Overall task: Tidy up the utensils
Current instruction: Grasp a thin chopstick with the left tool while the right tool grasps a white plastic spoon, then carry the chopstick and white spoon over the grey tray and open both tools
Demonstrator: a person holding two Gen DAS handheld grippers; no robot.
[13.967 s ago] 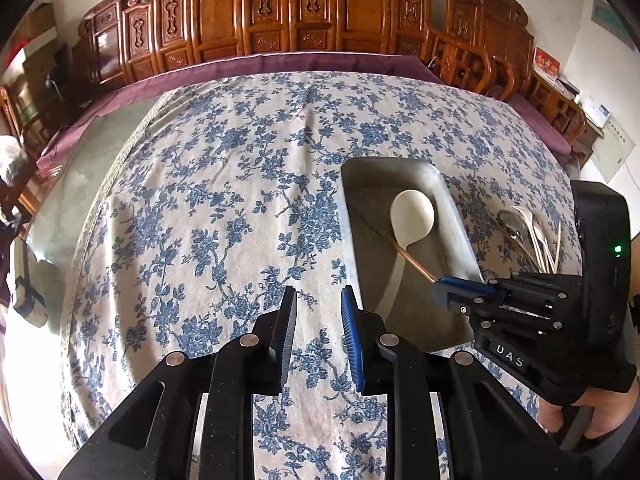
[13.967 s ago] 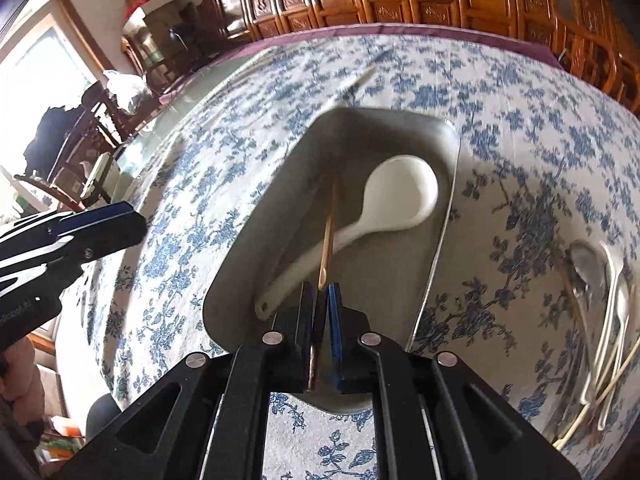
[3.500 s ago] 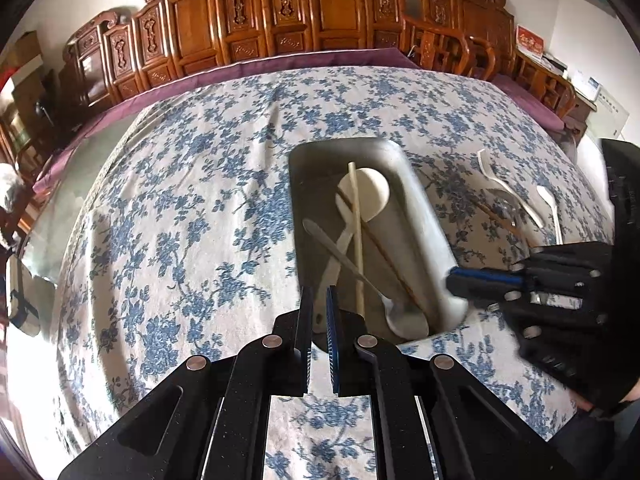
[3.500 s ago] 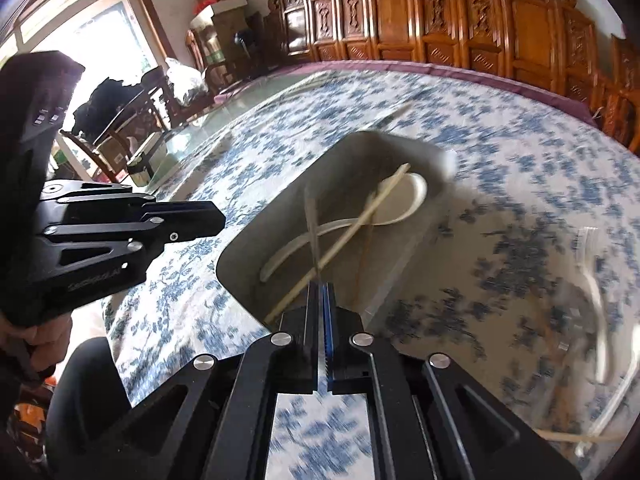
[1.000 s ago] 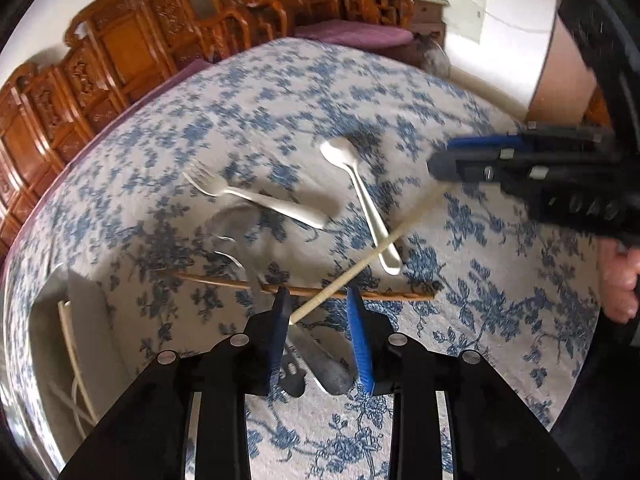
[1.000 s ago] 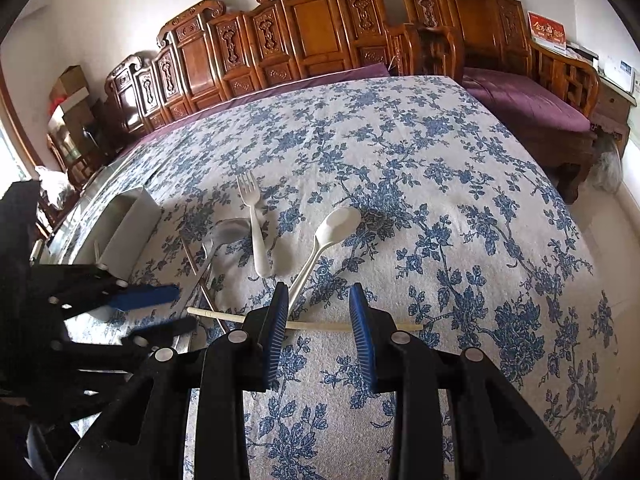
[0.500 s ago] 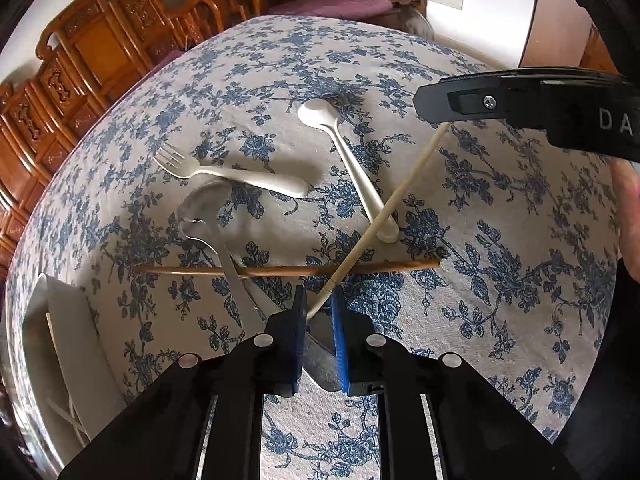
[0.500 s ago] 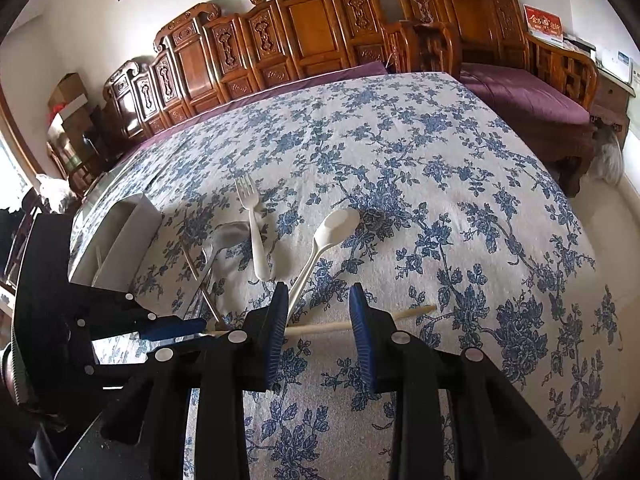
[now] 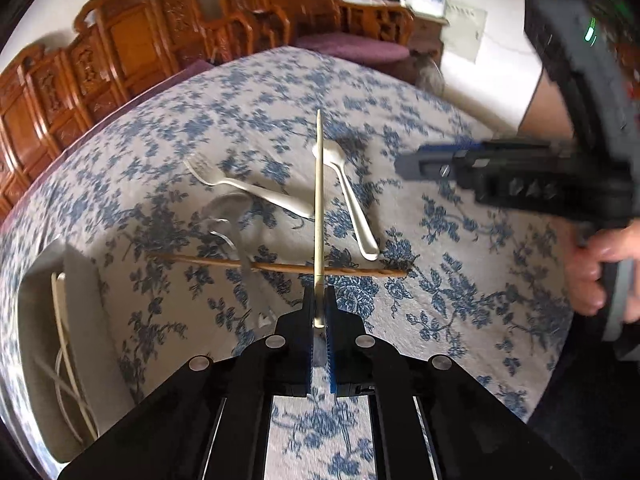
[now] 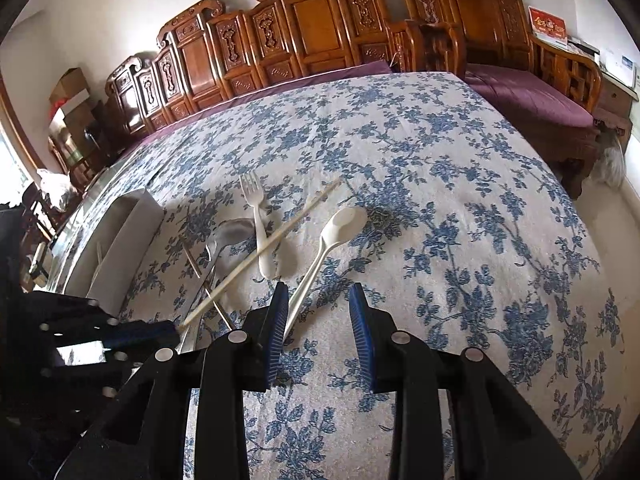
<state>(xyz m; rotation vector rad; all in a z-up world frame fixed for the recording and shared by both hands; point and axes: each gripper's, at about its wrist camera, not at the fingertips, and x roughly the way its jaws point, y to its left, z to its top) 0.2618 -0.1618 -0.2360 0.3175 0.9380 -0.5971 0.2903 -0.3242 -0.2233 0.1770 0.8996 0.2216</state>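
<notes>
Chopstick, pale, sits clamped in left claw by its near end; rest sticks out forward above the desk, clear of the cloth as far as can be told. Jaws have just been closing and now pinch the stick w/ no gap. Right claw hangs w/ jaws apart, nothing between them, just above white spoon's handle.

Still on the cloth: brown chopstick lying crosswise, white fork, metal spoon, the white spoon. Grey tray at left edge already holds a few pale utensils.

Handling, as a guess: pale stick is light, stiff, thin & smooth, so held at 1 end it may pivot or slip between pads. A hold nearer mid-length would swing less; end grip is ok if moved slowly. Not fragile. Long free tip could snag fork or spoon on the way to tray. Flat plastic pcs look light too, low profile, prob best taken across the handle.
</notes>
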